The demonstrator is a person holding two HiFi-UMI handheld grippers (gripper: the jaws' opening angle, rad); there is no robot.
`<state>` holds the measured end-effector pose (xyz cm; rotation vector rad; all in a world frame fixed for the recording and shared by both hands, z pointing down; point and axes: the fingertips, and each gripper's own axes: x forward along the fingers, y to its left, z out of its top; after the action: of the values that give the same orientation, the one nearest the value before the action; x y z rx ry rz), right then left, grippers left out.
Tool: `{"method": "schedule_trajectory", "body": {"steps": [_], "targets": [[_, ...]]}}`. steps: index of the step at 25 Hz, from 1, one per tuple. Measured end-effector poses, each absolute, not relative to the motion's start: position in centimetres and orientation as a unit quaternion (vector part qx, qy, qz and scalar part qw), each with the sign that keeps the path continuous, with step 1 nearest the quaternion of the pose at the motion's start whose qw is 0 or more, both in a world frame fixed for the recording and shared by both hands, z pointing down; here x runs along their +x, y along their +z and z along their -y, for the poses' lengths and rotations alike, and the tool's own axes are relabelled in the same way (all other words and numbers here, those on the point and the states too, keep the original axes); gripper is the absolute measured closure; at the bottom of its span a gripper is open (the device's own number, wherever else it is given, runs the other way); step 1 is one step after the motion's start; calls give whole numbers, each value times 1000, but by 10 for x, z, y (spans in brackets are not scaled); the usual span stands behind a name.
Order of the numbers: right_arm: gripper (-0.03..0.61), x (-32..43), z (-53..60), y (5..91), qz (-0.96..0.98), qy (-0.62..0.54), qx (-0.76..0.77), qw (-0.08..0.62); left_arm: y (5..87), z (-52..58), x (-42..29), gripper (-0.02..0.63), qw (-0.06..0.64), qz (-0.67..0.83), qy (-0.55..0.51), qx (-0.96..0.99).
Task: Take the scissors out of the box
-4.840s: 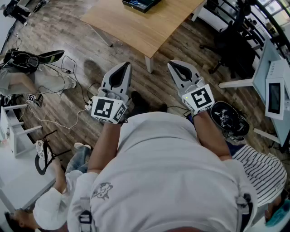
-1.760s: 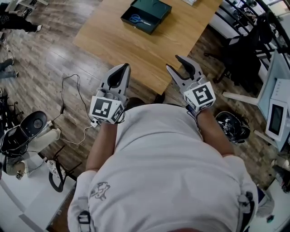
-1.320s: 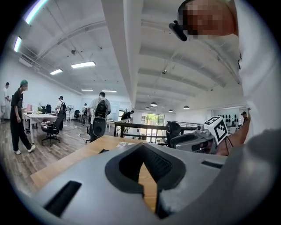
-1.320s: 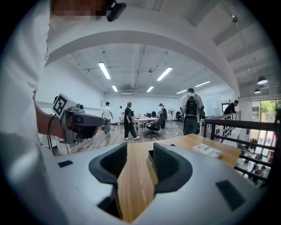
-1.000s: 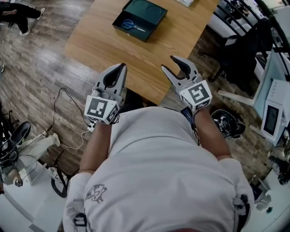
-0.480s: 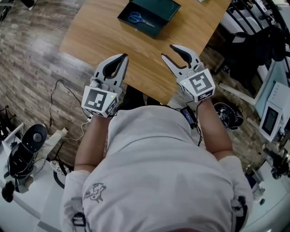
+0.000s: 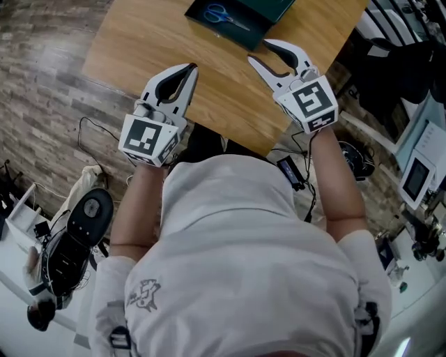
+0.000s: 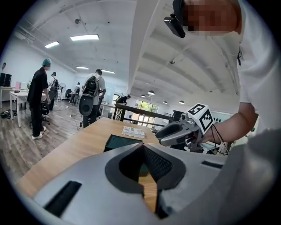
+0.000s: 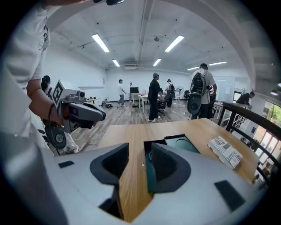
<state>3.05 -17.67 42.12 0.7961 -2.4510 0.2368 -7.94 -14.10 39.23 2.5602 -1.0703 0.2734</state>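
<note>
Scissors (image 7: 226, 14) lay inside the open dark box (image 7: 268, 12) on the worktop's (image 7: 153, 42) far side. Left gripper (image 7: 189, 67) was over the near worktop, fingers pressed together, empty. Right gripper (image 7: 259, 51) was close to the box's near edge, fingers spread but closing, nothing between them.

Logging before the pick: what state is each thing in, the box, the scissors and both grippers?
box: open, lid laid flat beside it
scissors: lying inside the box, untouched
left gripper: shut, empty
right gripper: jaws apart and closing, nothing between them
</note>
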Motion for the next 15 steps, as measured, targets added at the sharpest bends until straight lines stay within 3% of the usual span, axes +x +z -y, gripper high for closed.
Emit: {"method": "schedule_trajectory", "body": {"steps": [15], "targets": [[443,-13,254,491,890,120,250,361,437,201,-87,609,209,341,113,910]]}}
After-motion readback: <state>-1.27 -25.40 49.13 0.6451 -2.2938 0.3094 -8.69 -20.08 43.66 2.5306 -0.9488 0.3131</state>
